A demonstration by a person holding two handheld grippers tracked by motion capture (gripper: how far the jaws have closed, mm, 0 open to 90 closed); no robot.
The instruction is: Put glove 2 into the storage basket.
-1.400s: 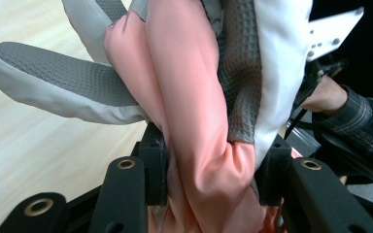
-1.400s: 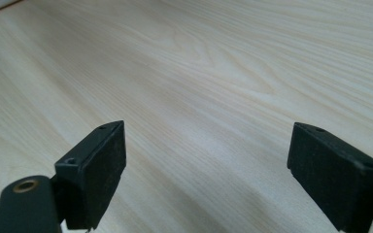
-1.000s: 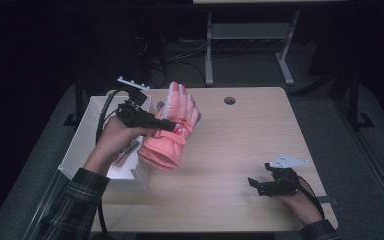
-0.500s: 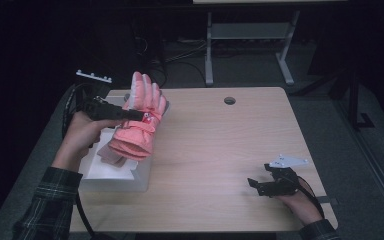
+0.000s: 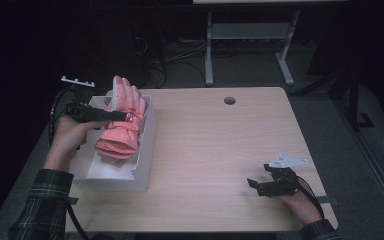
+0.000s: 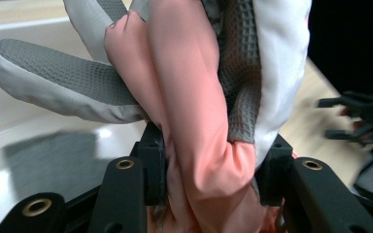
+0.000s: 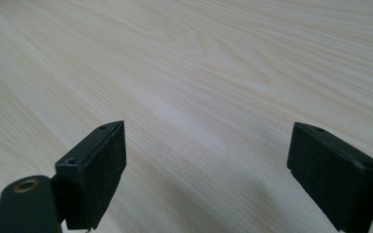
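The pale wood-grain desk (image 5: 215, 150) is lying under both grippers, bare beneath the right one. The white open-topped rectangular box (image 5: 142, 150) is sitting directly below the left gripper (image 5: 122, 116), at the desk's left edge. The padded salmon-pink ski glove with grey textured palm (image 5: 122, 127) is hanging over that box, its middle pinched between the left gripper's black jaws, fingers pointing away from the person. The right gripper (image 5: 254, 185) is resting with jaws spread wide, holding nothing.
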